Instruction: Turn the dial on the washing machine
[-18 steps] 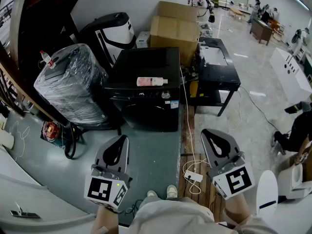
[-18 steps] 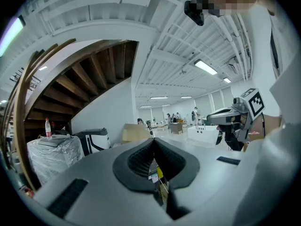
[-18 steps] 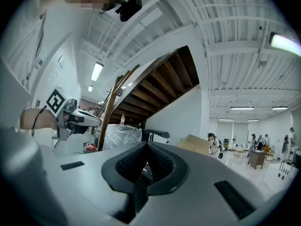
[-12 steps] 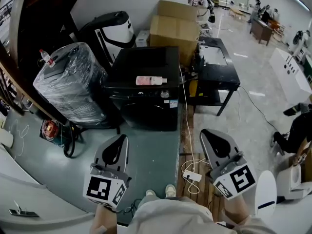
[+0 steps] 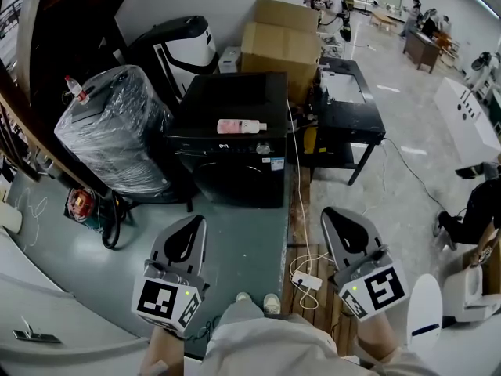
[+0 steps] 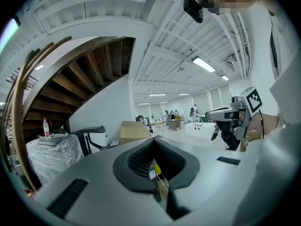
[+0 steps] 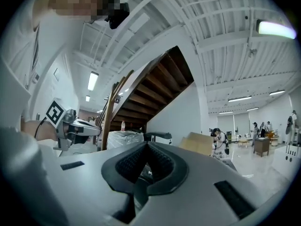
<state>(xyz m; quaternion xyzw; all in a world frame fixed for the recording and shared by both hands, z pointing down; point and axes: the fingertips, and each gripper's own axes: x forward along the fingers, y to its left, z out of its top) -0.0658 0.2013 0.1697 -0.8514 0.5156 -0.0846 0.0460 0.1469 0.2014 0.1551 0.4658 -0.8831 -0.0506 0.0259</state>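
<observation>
Dial (image 5: pixel 264 149): at the right end of the control strip on the front of the black washing machine (image 5: pixel 235 104), just below the pink bottle (image 5: pixel 241 126) lying on its lid. Faces out toward the person, turning axis level and pointing back at the grippers. Well apart from both, straight ahead across the green floor (image 5: pixel 235 249). Lies roughly midway between the left gripper (image 5: pixel 192 224) and the right gripper (image 5: pixel 333 212), if anything a touch nearer the right. Fingers pressed together on both, nothing pinched. Both held low, pointing forward. Likely calls for stepping closer, then spreading one gripper's fingers to straddle the dial head-on before any twist.
</observation>
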